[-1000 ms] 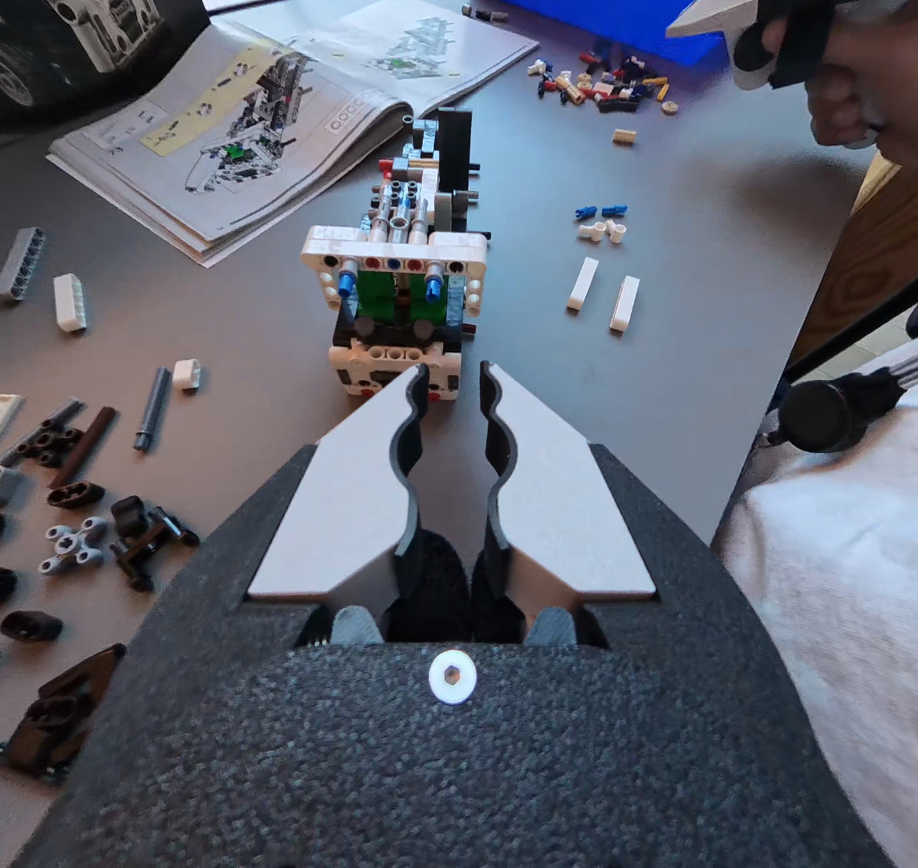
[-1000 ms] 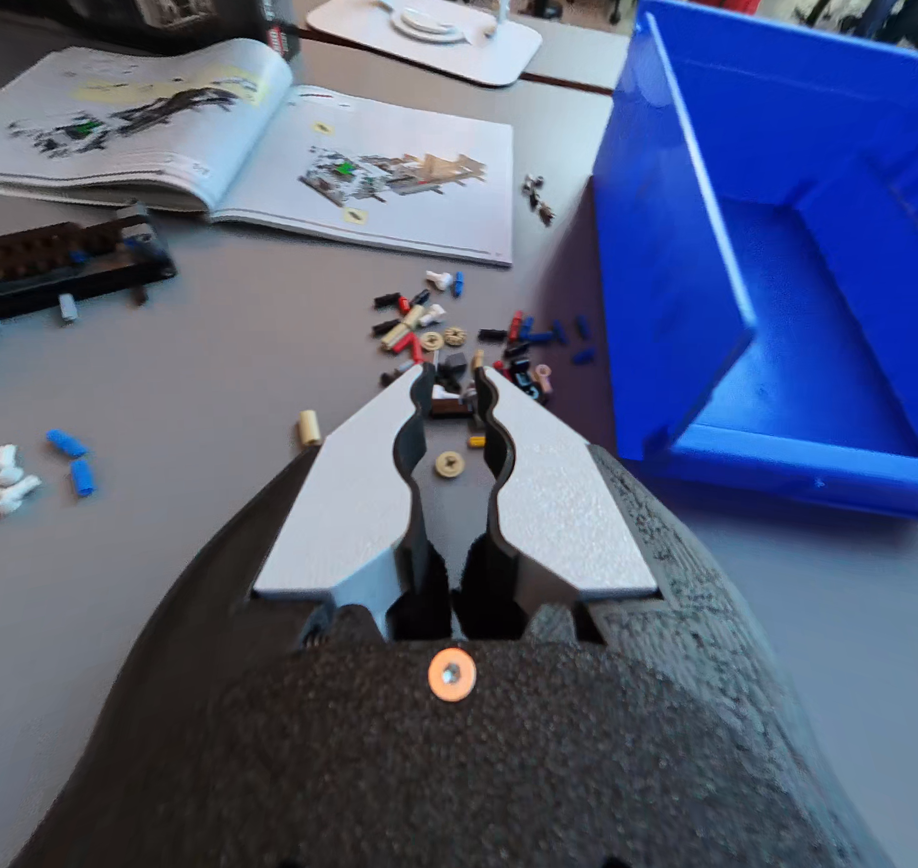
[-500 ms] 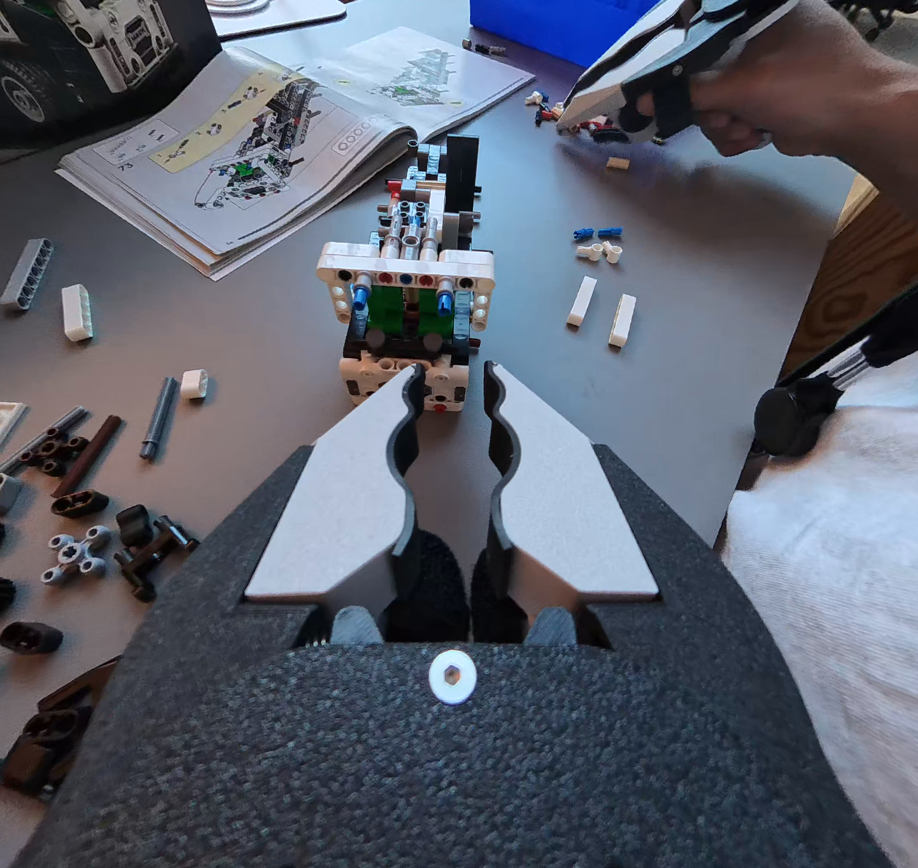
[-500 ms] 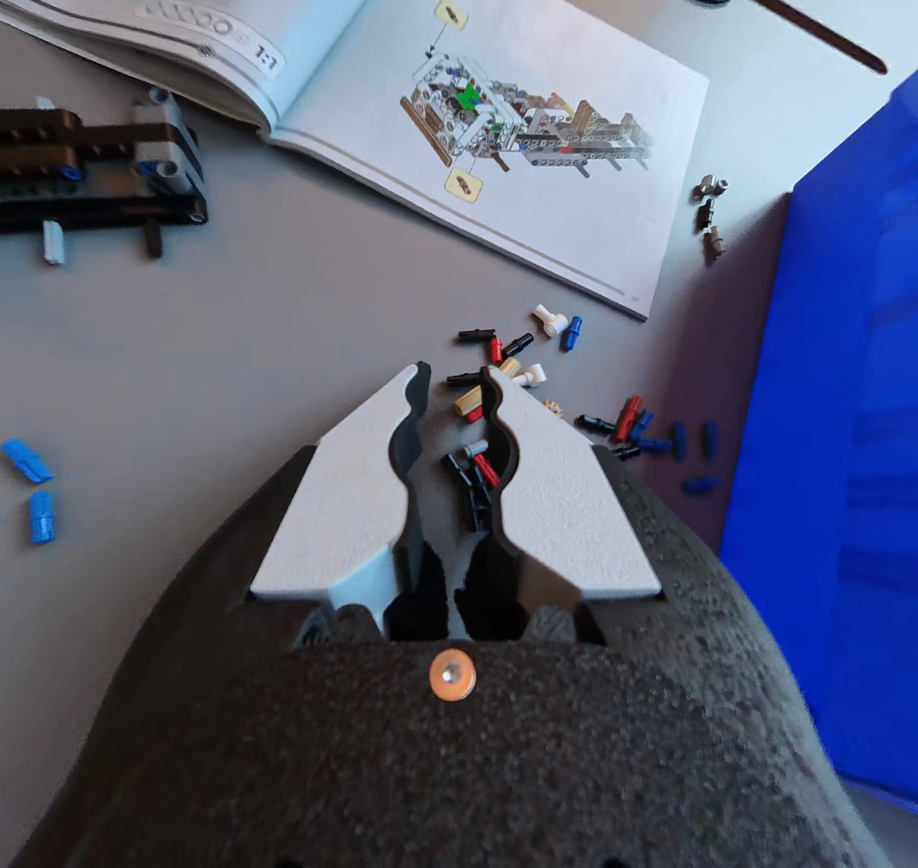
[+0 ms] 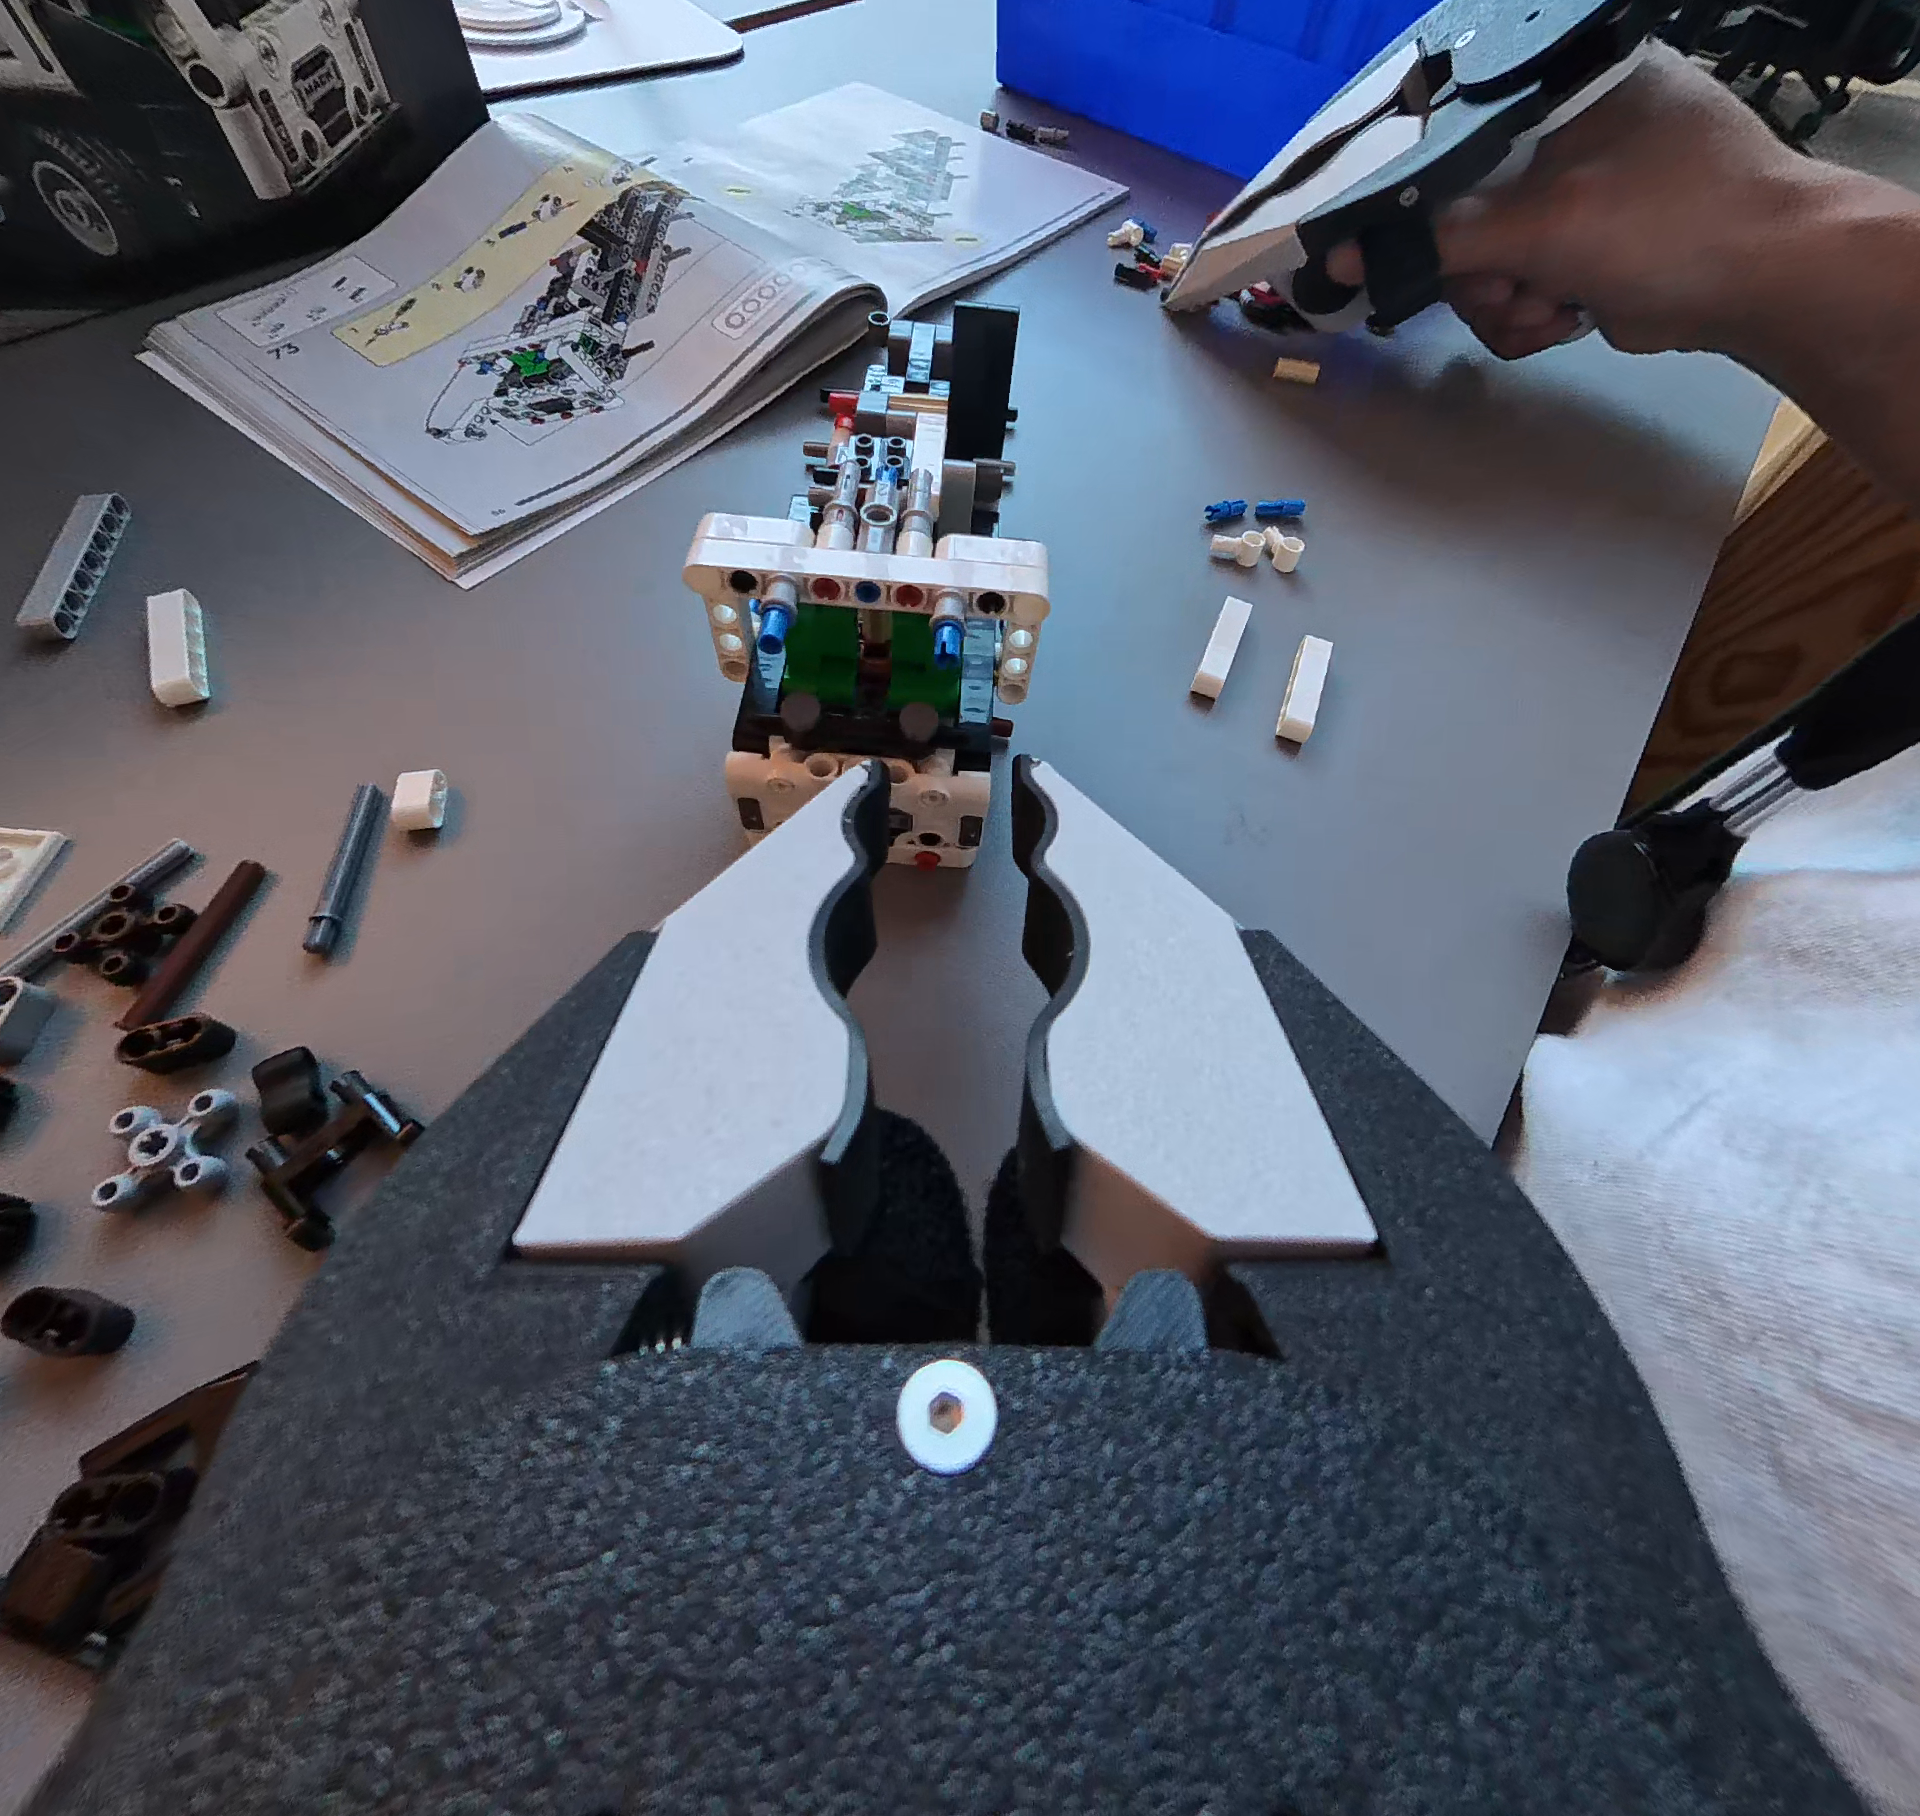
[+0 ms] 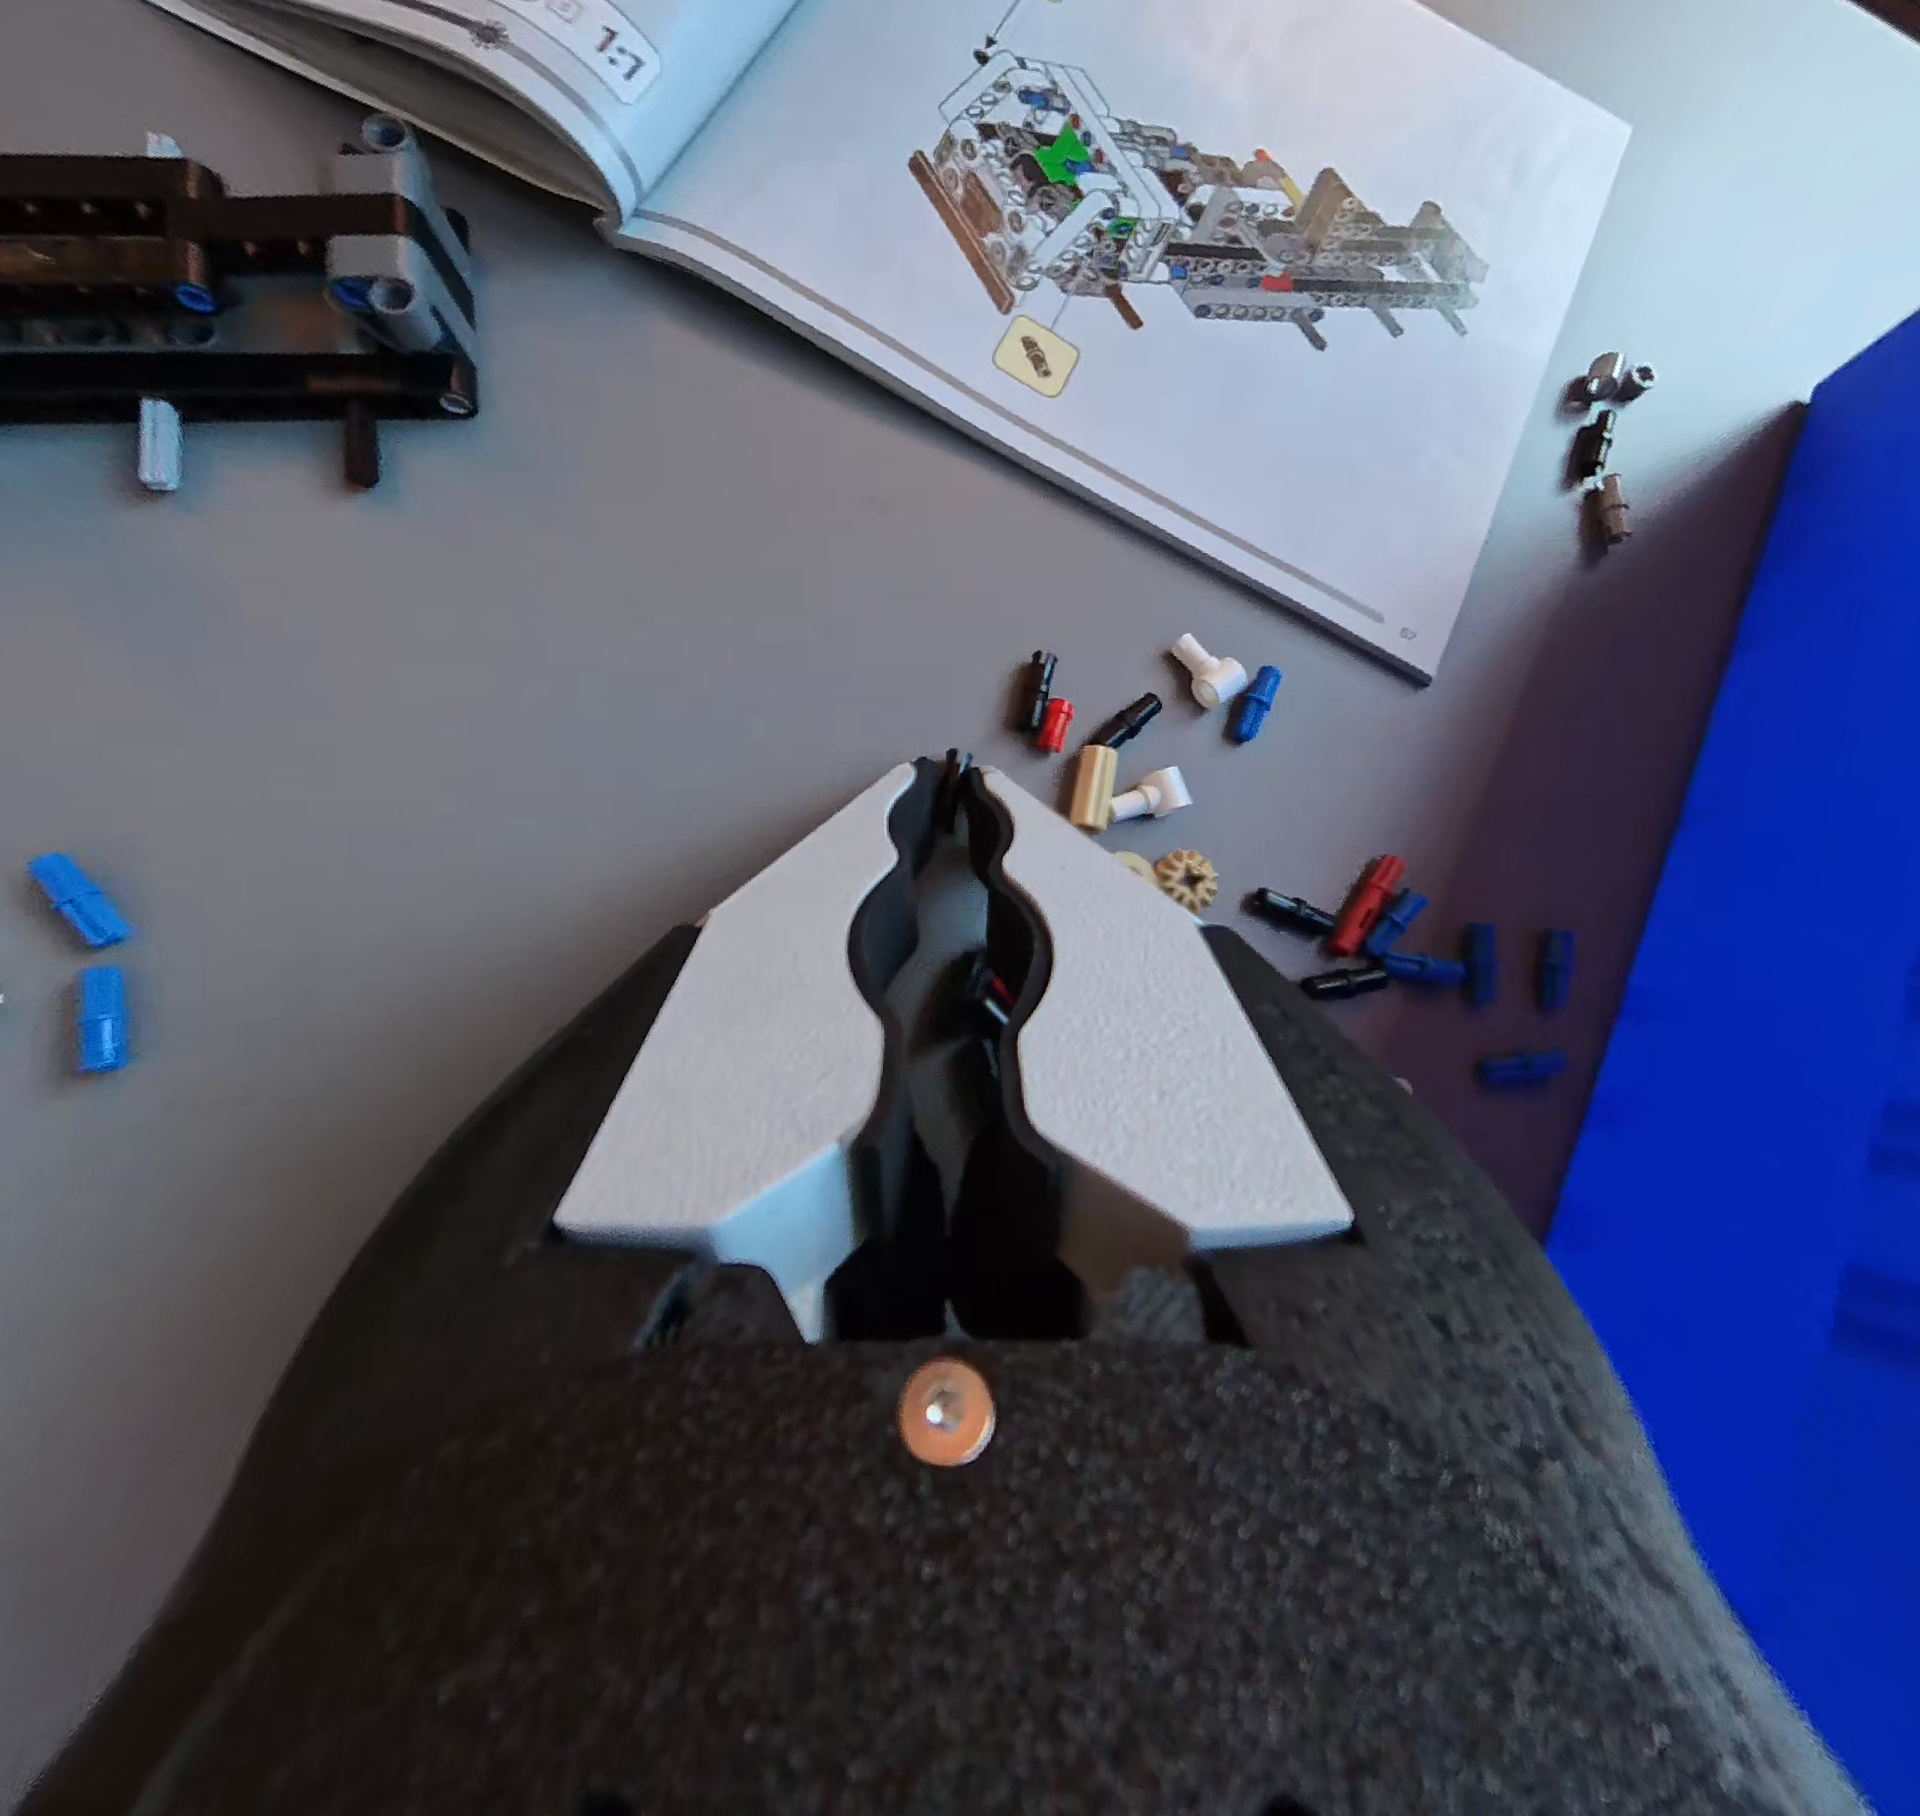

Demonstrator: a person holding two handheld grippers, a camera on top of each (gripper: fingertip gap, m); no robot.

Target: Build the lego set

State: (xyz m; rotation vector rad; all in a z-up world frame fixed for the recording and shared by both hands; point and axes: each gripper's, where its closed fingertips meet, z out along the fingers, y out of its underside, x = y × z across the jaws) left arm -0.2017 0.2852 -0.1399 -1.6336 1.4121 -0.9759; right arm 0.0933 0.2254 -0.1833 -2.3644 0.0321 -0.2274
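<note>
The half-built lego model point(image 5: 871, 613), white, black and green, stands on the dark table just beyond my left gripper point(image 5: 948, 777). That gripper is open and empty, its tips on either side of the model's near white end. My right gripper point(image 6: 948, 779) is shut on a small black pin point(image 6: 954, 767) that sticks out at its tips, down at the table by the pile of small pins point(image 6: 1143, 790). In the left wrist view, the right gripper point(image 5: 1195, 291) is at the far right, held by a hand, tips down at that pile. The model's black rear end point(image 6: 208, 291) is at the right wrist view's left edge.
The open instruction book point(image 5: 582, 312) lies behind the model, also in the right wrist view point(image 6: 1143, 208). A blue bin point(image 6: 1766, 831) stands right of the pins. Two white beams point(image 5: 1262, 670) and blue pins point(image 6: 88, 956) lie right of the model. Dark loose parts point(image 5: 208, 1091) lie left. The tips of one gripper are about 30 cm away from the tips of the other. The open instruction book point(image 5: 582, 312) is about 25 cm from both grippers' fingertips.
My right gripper has come down into the pin pile and closed on a black pin. My left gripper has edged closer to the model's near end and stays open.
</note>
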